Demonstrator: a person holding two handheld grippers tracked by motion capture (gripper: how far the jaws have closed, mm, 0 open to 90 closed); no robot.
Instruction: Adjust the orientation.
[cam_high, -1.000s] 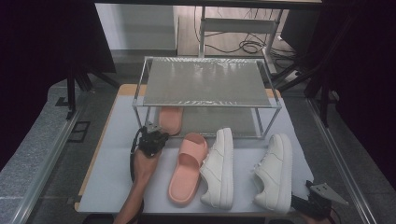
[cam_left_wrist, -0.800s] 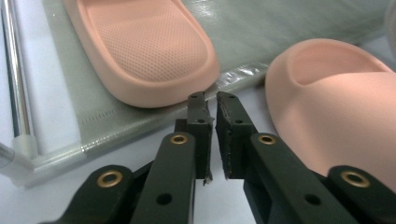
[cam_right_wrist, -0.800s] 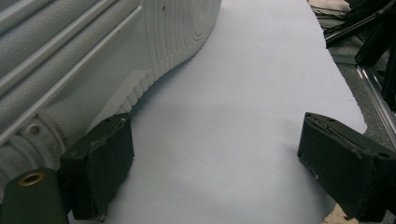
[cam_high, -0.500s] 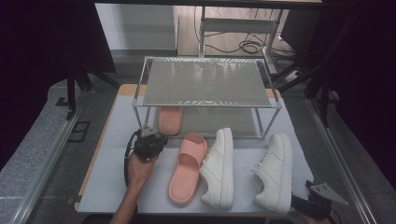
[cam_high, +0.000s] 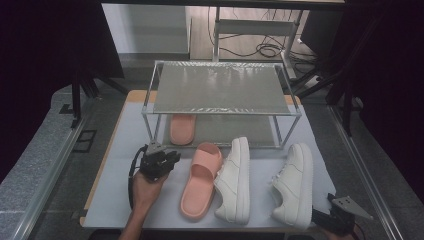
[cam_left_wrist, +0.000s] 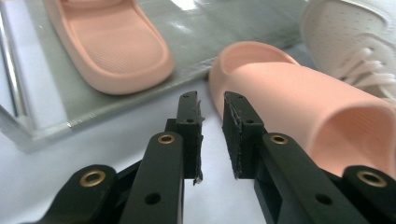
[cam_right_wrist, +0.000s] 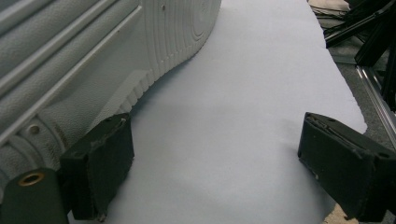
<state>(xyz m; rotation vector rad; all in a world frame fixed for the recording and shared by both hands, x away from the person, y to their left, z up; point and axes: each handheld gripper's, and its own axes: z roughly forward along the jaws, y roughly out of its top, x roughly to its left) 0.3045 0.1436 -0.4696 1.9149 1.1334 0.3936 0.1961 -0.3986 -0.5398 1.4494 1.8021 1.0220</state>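
One pink slide (cam_high: 182, 127) lies on the lower shelf of a metal rack (cam_high: 146, 114); in the left gripper view this slide (cam_left_wrist: 112, 42) is at upper left. A second pink slide (cam_high: 201, 180) lies on the table beside two white sneakers (cam_high: 234, 179) (cam_high: 293, 184). My left gripper (cam_high: 167, 159) hovers left of the table slide (cam_left_wrist: 303, 107). Its jaws (cam_left_wrist: 211, 100) have just been opening and stand a narrow gap apart with nothing between them. My right gripper (cam_high: 320, 217) rests at the near right corner, its jaws (cam_right_wrist: 217, 140) wide open, the left one beside a sneaker's heel (cam_right_wrist: 70, 60).
The rack's mesh top shelf (cam_high: 220, 90) overhangs the back half of the table. The pale table sheet (cam_high: 125, 145) ends close on the left and at the front. Bare sheet (cam_right_wrist: 243, 84) lies right of the sneaker; dark frame bars (cam_right_wrist: 373, 46) stand beyond it.
My left gripper has drawn back from the rack toward the near side, and its jaws have parted slightly. The slide stays on the lower shelf. The right gripper has not moved.
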